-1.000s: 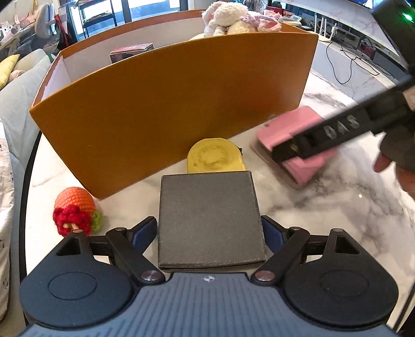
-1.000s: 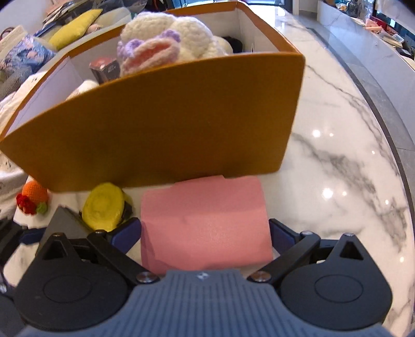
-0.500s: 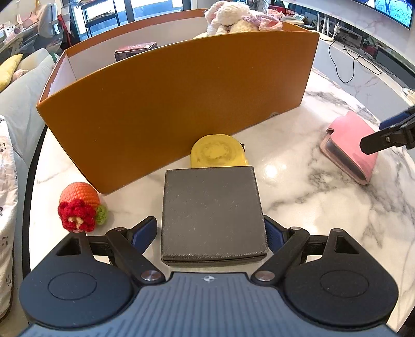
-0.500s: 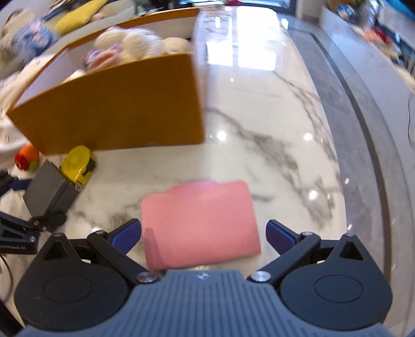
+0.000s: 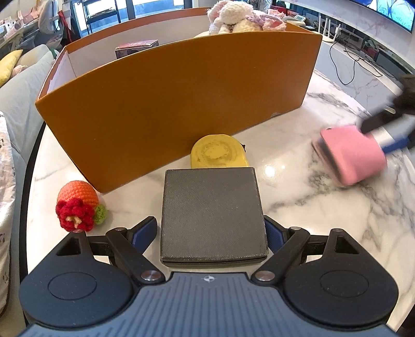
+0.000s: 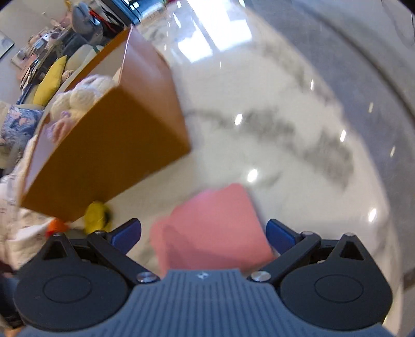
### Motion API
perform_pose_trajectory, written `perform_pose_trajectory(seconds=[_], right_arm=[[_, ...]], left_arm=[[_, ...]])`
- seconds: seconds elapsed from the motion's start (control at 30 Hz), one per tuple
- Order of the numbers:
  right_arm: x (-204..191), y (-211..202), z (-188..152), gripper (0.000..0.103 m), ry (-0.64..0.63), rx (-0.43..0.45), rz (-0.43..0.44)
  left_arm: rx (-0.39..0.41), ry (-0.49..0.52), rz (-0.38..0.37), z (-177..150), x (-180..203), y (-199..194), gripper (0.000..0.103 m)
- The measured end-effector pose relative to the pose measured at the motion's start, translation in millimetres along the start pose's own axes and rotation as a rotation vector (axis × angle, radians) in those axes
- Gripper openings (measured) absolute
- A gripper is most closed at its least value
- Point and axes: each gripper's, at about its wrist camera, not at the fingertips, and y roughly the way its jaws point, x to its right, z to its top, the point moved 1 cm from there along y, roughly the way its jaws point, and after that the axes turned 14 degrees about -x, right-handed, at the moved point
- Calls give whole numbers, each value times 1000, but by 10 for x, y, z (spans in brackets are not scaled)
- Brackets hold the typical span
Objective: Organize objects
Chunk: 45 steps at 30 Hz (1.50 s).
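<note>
A yellow tape measure (image 5: 218,154) lies on the marble table against the front wall of the orange box (image 5: 181,103). My left gripper (image 5: 210,176) hovers just short of it, its wide grey pads (image 5: 212,212) pressed together with nothing between them. A crocheted orange and red fruit (image 5: 77,204) sits to its left. My right gripper (image 6: 220,197), with pink pads (image 6: 215,228) together and blurred by motion, is over bare marble right of the box; the left wrist view shows this right gripper (image 5: 347,155) too. The right wrist view also catches the tape measure (image 6: 96,216) and the orange box (image 6: 111,155).
A cream and lilac plush toy (image 5: 233,15) and a small dark carton (image 5: 136,48) are inside the box. The marble table (image 5: 324,202) has a curved dark edge at left, with a sofa beyond. A cable lies on the floor at the far right.
My right gripper pulled back from the box front, swung out to the right over the marble and turned. The left gripper has barely moved.
</note>
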Motion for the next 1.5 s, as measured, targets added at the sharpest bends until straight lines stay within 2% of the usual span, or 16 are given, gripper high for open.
perform_pose_trajectory(seconds=[0.07, 0.1, 0.13, 0.17, 0.2, 0.3, 0.33, 0.37, 0.43, 0.53, 0.73, 0.8, 1.0, 1.23, 1.43, 1.5], right_arm=[[-59, 33, -183, 102, 2, -108, 122], [-115, 55, -262, 102, -25, -143, 158], [-202, 64, -333, 102, -70, -156, 155], [-292, 59, -383, 102, -121, -134, 104], [-384, 48, -424, 102, -172, -89, 19], [-660, 71, -553, 102, -357, 102, -306], [-749, 106, -600, 102, -432, 151, -379], [-813, 159, -635, 102, -505, 173, -418], [-917, 307, -688, 102, -612, 163, -449], [-961, 460, -701, 102, -641, 155, -467], [-786, 609, -482, 102, -626, 119, -471], [-734, 609, -494, 102, -635, 130, -442], [-683, 575, -536, 102, -654, 149, -428], [-612, 551, -638, 102, -651, 223, -419], [-721, 628, -541, 102, -639, 166, -435], [-718, 618, -556, 102, -644, 156, -437]], left_arm=[[0, -2, -2, -6, -3, -3, 100], [-1, -5, -3, -9, -6, -4, 100], [-1, -6, -3, -12, -8, -5, 100], [0, -7, -2, -17, -7, -9, 100], [1, -8, -1, -20, -7, -9, 100], [10, -9, -1, -38, -15, -17, 100], [11, -12, -3, -37, -19, -15, 100], [9, -16, -5, -32, -22, -12, 101], [11, -18, -5, -26, -19, -5, 100], [18, -28, -7, -26, -14, -4, 100], [40, -49, -2, -33, 25, 14, 101], [41, -54, -2, -37, 24, 14, 100], [50, -60, 1, -58, 26, 13, 100], [56, -72, 3, -63, 31, 11, 101], [39, -77, 5, -47, 36, 1, 100], [36, -75, 4, -44, 45, -13, 95]])
